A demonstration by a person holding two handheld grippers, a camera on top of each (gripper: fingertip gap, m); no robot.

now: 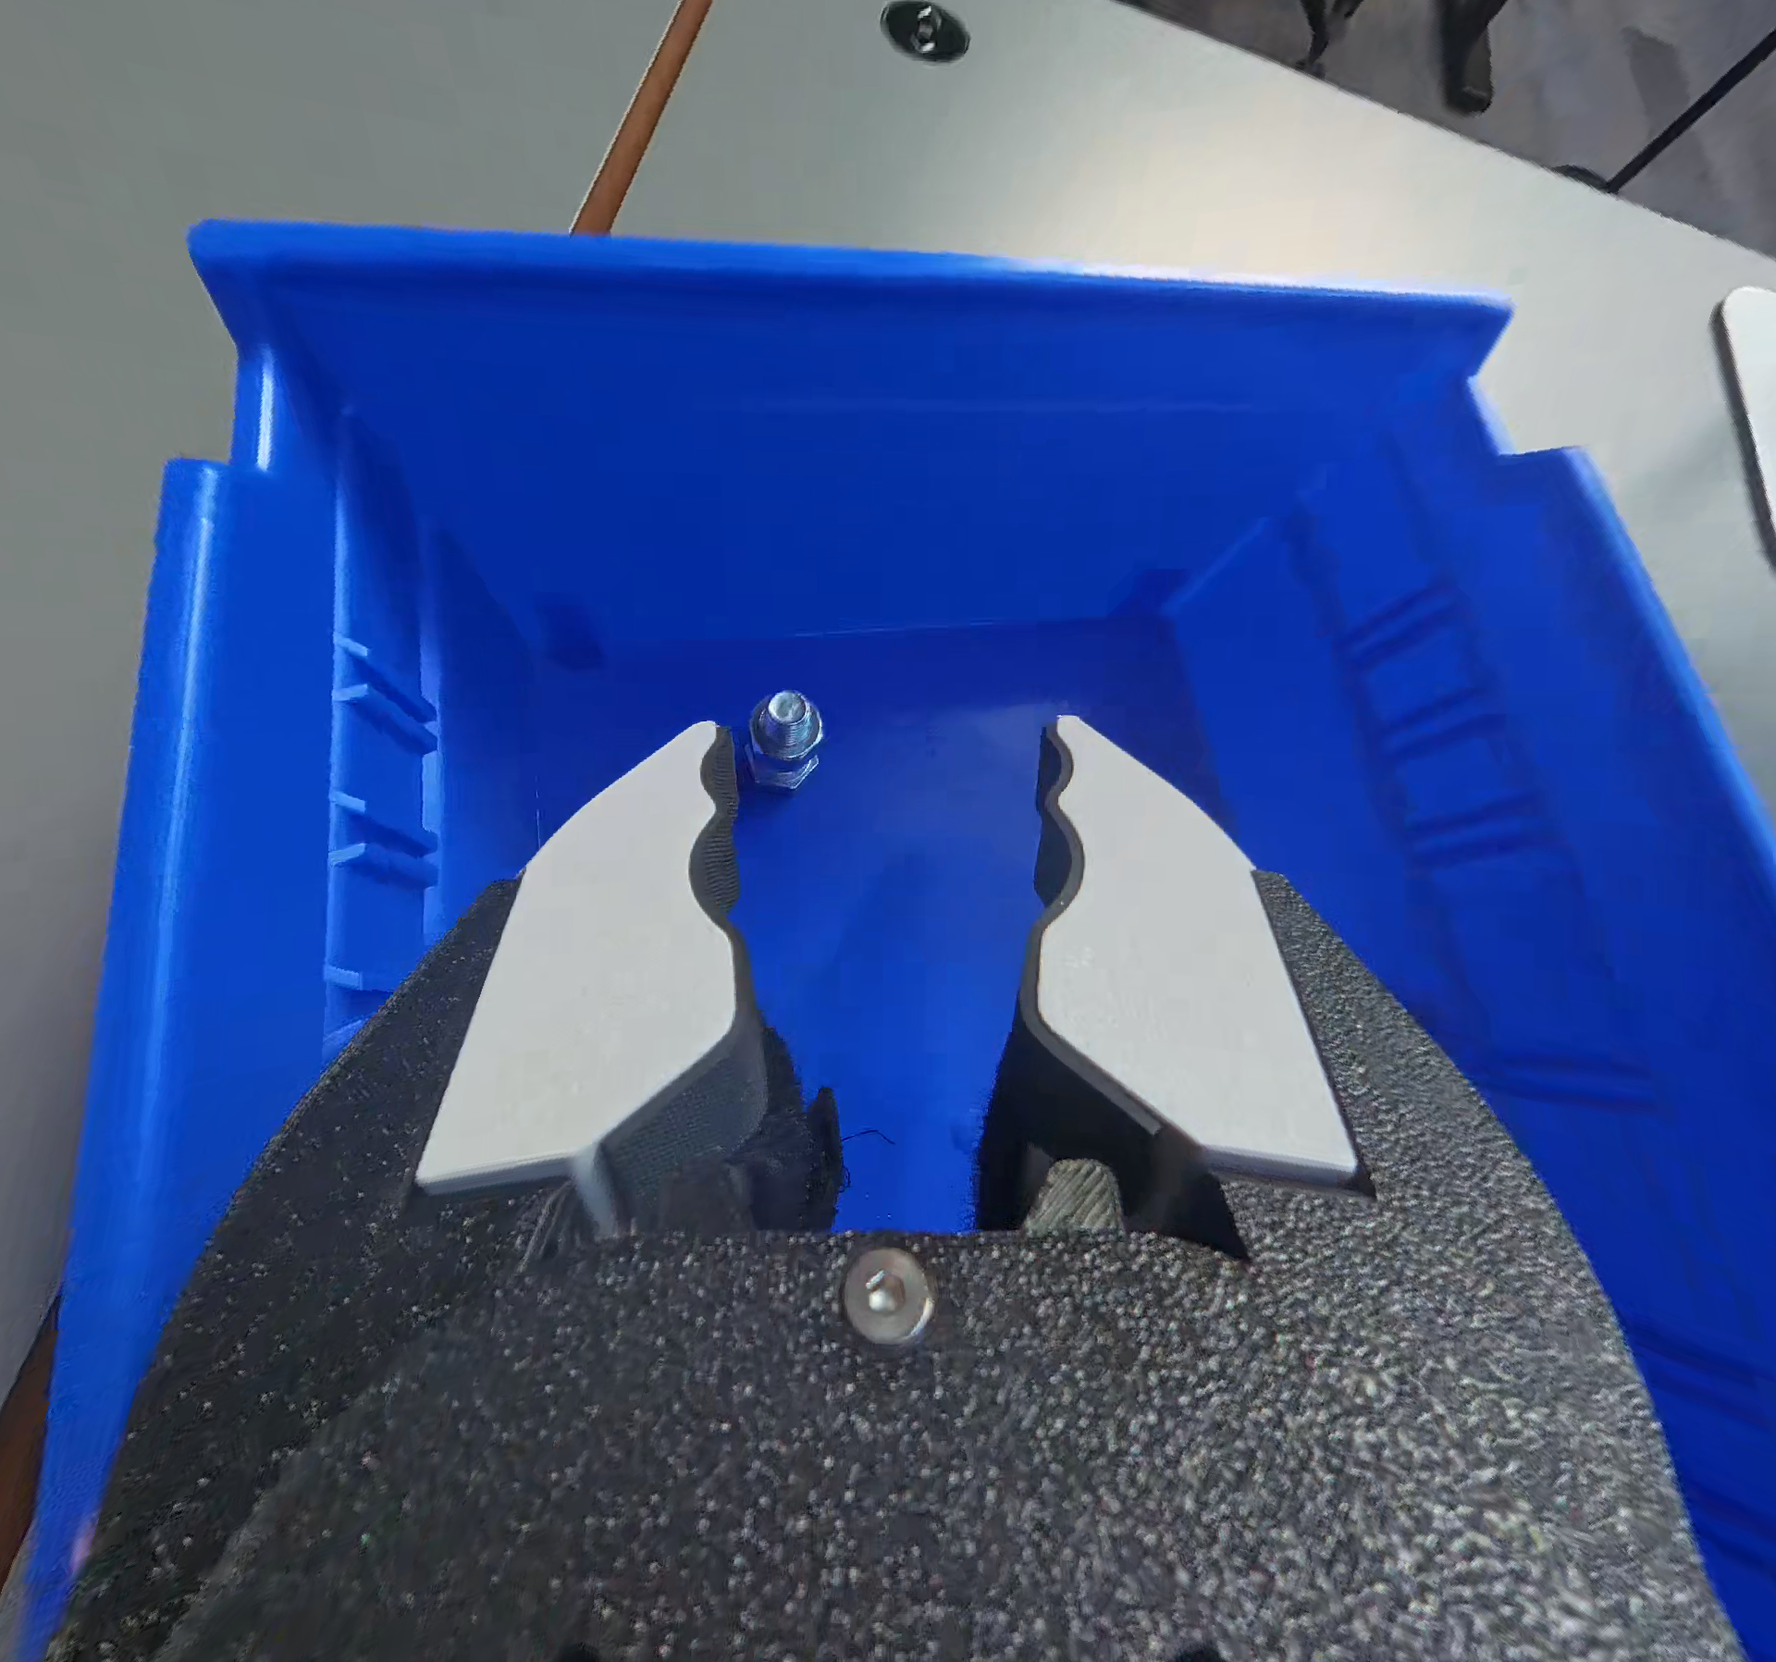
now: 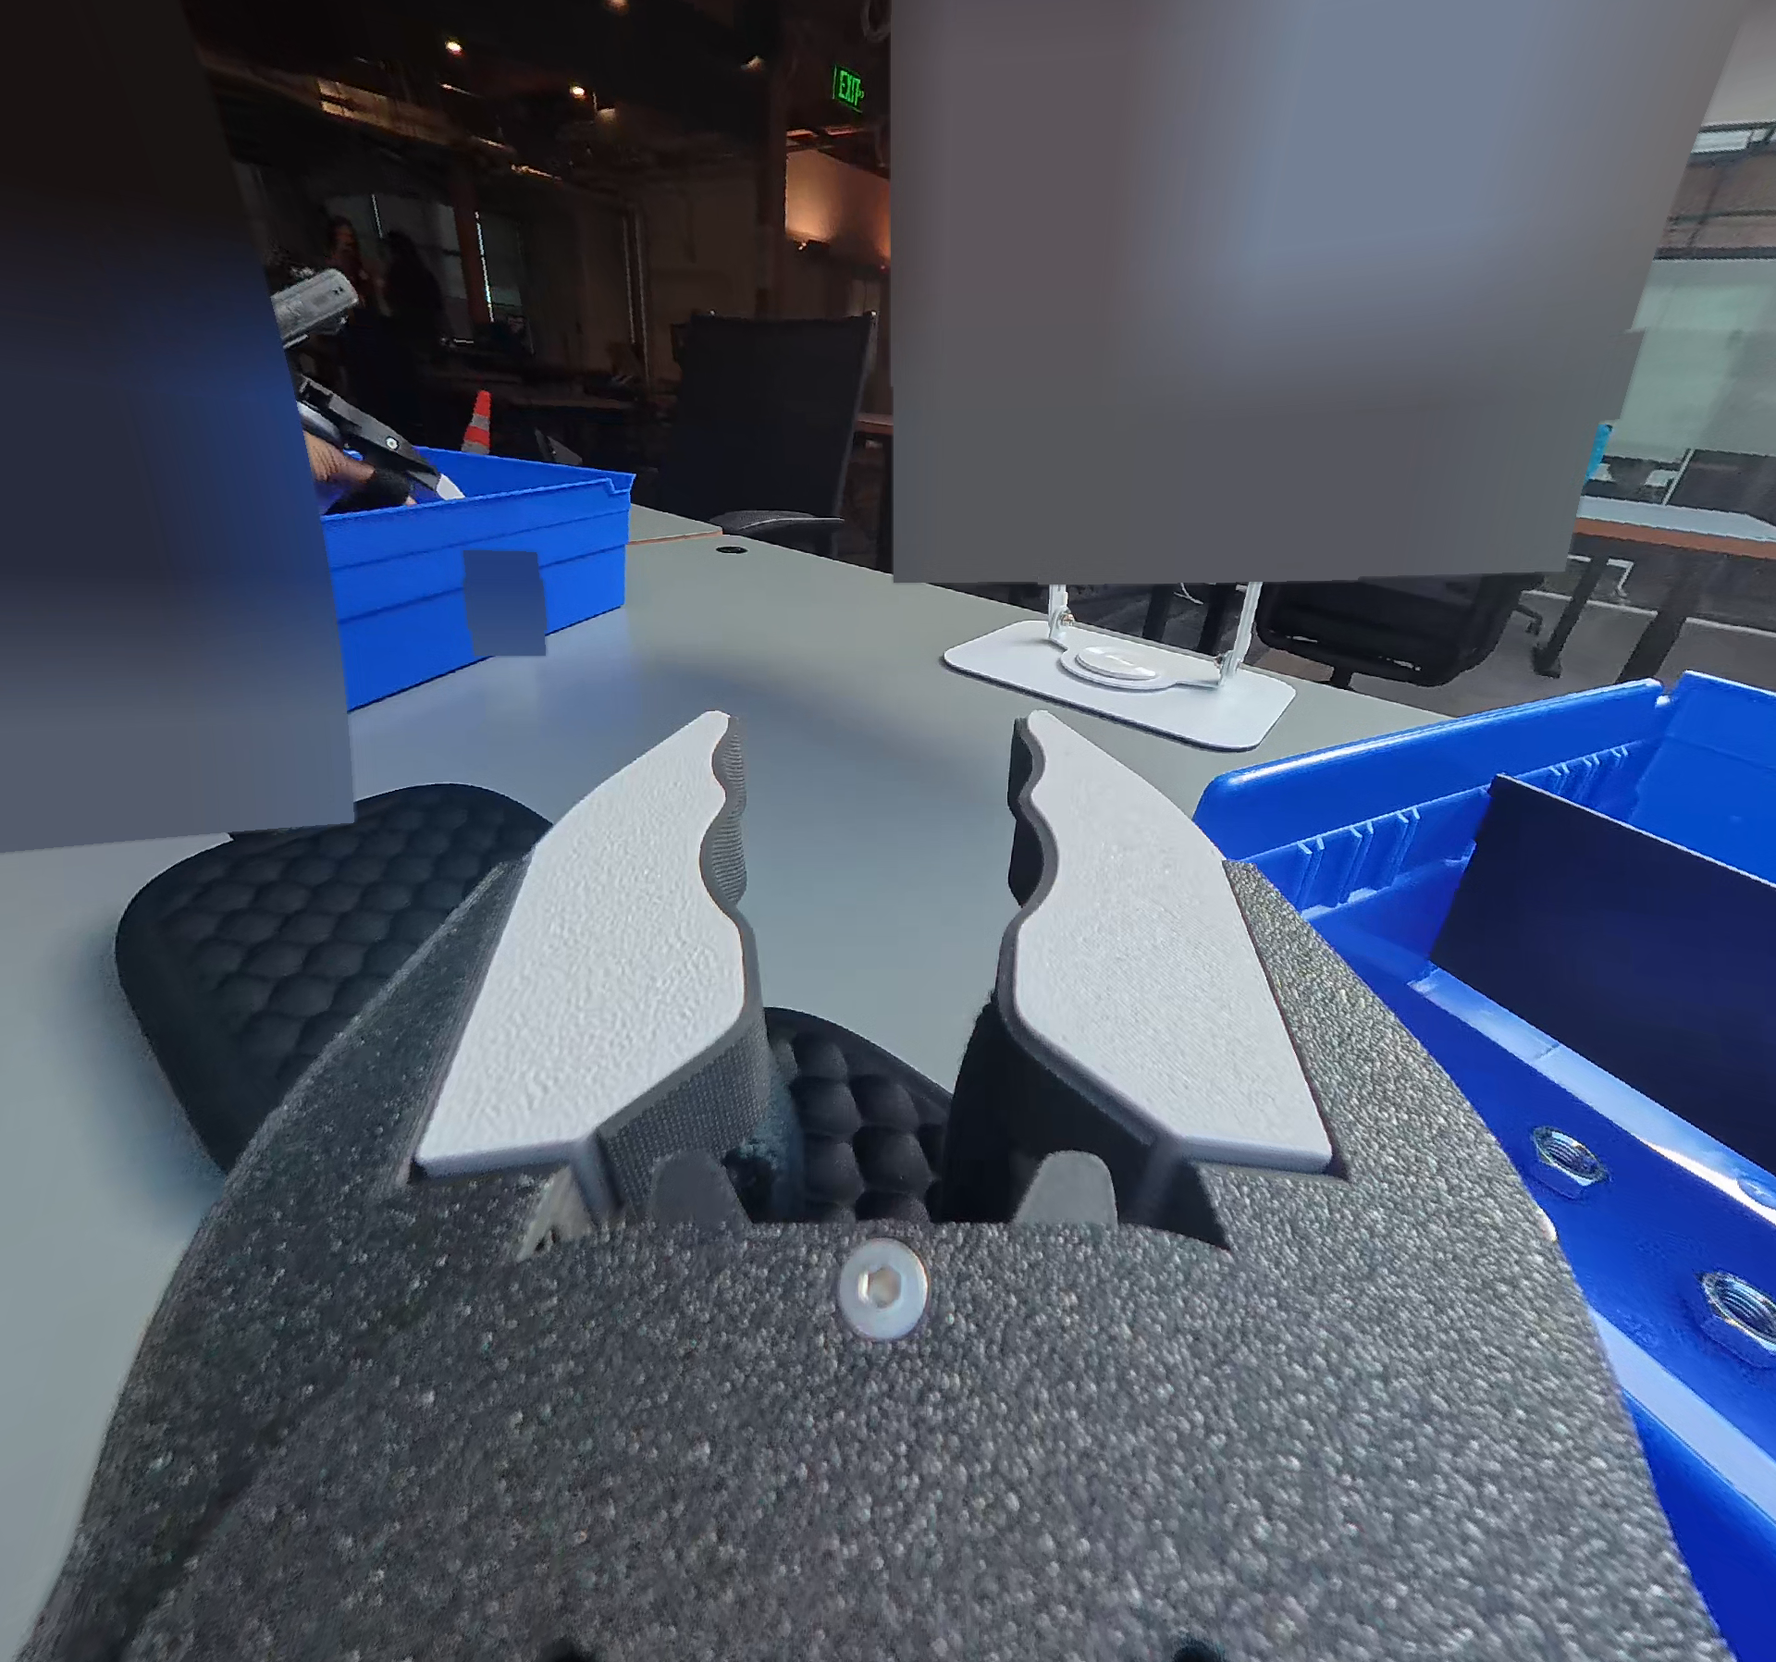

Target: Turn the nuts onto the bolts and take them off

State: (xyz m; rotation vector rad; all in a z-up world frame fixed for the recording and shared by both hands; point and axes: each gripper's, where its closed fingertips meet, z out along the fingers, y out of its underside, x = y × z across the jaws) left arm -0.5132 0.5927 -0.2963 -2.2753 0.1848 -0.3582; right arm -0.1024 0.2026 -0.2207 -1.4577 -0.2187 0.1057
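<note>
The left gripper (image 1: 889,737) hangs inside a blue bin (image 1: 846,424), jaws spread wide and empty, with a bolt and nut (image 1: 786,749) standing on the bin floor at eleven o'clock, just beside the left fingertip. The right gripper (image 2: 875,732) is likewise agape and empty over the grey table (image 2: 817,655), loose nuts (image 2: 1566,1161) lying in a second bin (image 2: 1345,809) at four o'clock. The step looks like fetching the assembly; next, the left claw must shift left to straddle it and close.
</note>
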